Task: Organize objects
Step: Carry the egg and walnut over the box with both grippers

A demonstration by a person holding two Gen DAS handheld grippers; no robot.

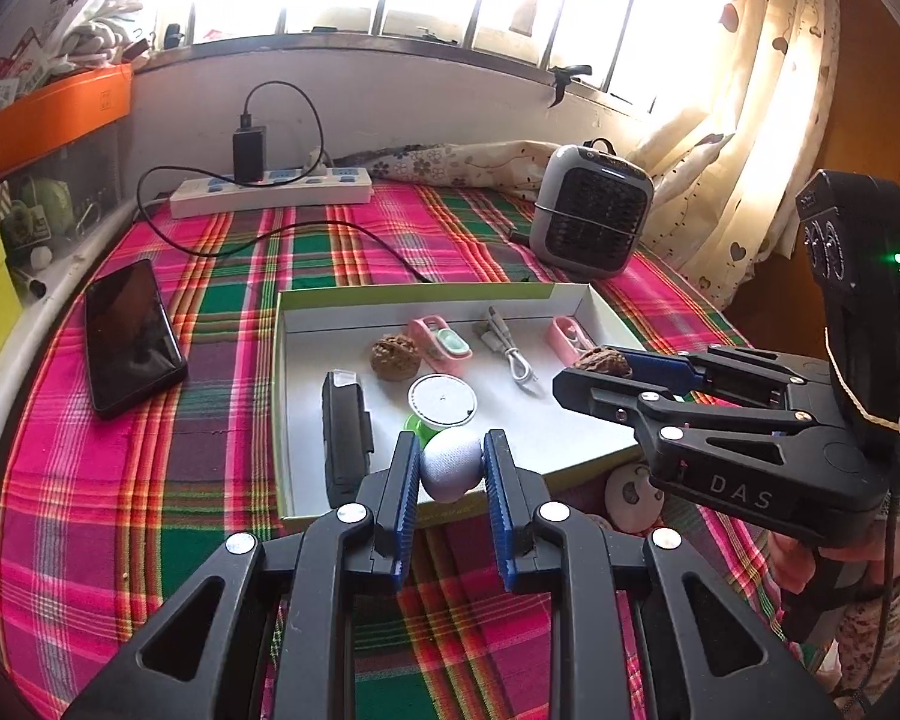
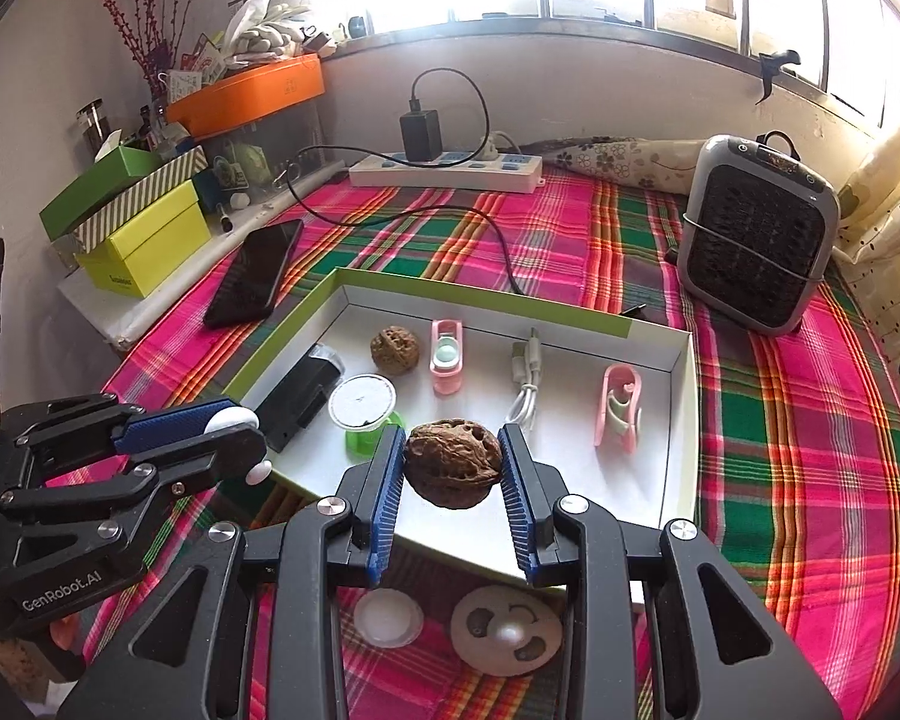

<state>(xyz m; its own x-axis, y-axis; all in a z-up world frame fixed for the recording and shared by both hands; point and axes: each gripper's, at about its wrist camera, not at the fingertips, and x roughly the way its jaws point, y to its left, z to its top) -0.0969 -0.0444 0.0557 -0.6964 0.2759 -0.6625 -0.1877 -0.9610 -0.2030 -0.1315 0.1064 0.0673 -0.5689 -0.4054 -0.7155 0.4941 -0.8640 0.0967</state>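
A shallow white box with a green rim (image 1: 426, 292) (image 2: 480, 294) lies on the plaid cloth. Inside it are a walnut (image 1: 395, 357) (image 2: 394, 349), a pink clip (image 1: 444, 343) (image 2: 446, 355), a second pink clip (image 2: 618, 405), a white cable (image 1: 510, 354) (image 2: 525, 384), a black device (image 1: 345, 432) (image 2: 303, 393) and a green cup with a white lid (image 1: 441, 402) (image 2: 363, 405). My left gripper (image 1: 450, 468) (image 2: 234, 432) is shut on a pale round ball (image 1: 451, 463) above the box's near edge. My right gripper (image 2: 453, 468) (image 1: 594, 369) is shut on a second walnut (image 2: 453, 461) (image 1: 601, 359) over the box.
A black phone (image 1: 131, 333) (image 2: 257, 276) lies left of the box. A power strip with charger (image 1: 270, 189) (image 2: 447, 171) and a small grey heater (image 1: 591, 213) (image 2: 759, 234) stand behind. A panda-face disc (image 2: 506, 630) and a white round lid (image 2: 388, 618) lie before the box. Boxes stack at the left.
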